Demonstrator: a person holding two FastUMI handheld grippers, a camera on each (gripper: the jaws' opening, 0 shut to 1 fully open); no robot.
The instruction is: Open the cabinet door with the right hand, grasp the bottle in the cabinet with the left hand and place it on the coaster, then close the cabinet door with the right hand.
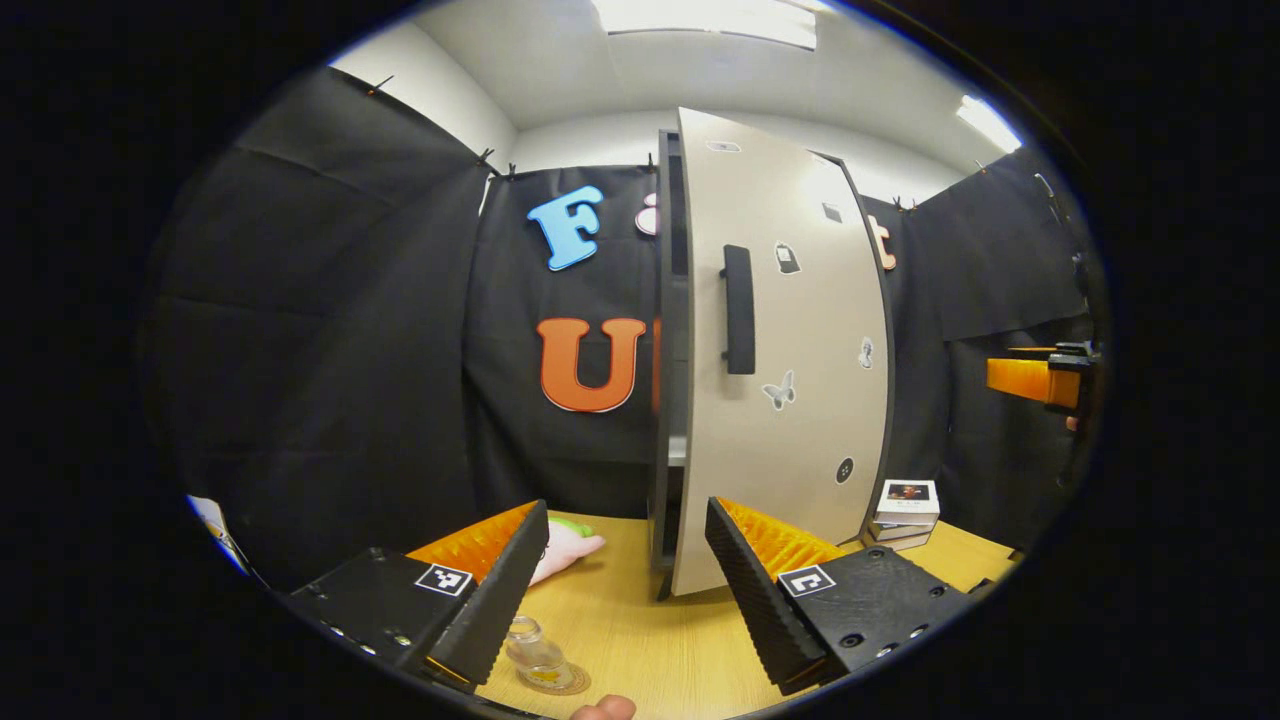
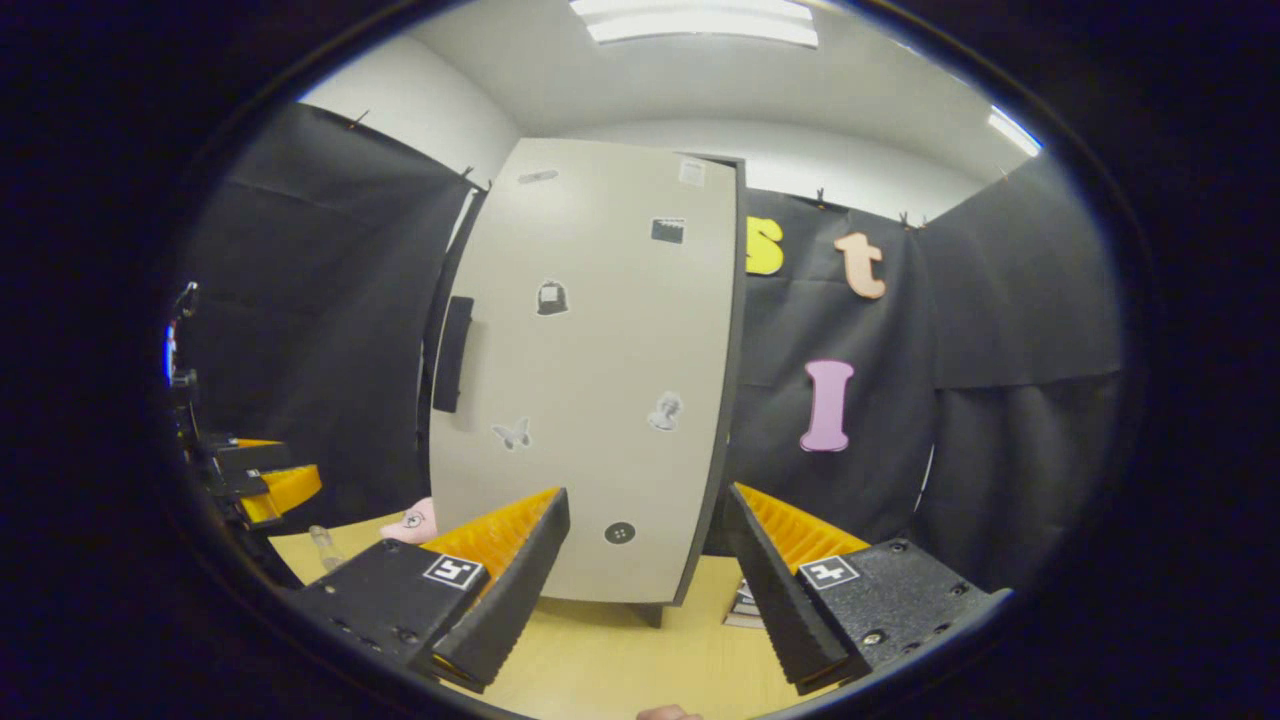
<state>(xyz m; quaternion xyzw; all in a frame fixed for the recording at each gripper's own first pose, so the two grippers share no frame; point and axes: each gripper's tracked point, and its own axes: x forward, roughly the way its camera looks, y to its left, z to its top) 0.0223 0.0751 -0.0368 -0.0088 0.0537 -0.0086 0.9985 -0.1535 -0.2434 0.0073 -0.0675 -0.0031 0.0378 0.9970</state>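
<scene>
Bottle stands on the round coaster on the desk, just beside the left gripper's own left finger, low between the 2 fingers. Left fingers are apart and hold nothing. Right gripper has its fingers apart too, before the cabinet door, which looks almost shut.

Cabinet door barely ajar, blocking the way inside. Bare tabletop out front, hemmed by pink plush toy left, stacked boxes right.
</scene>
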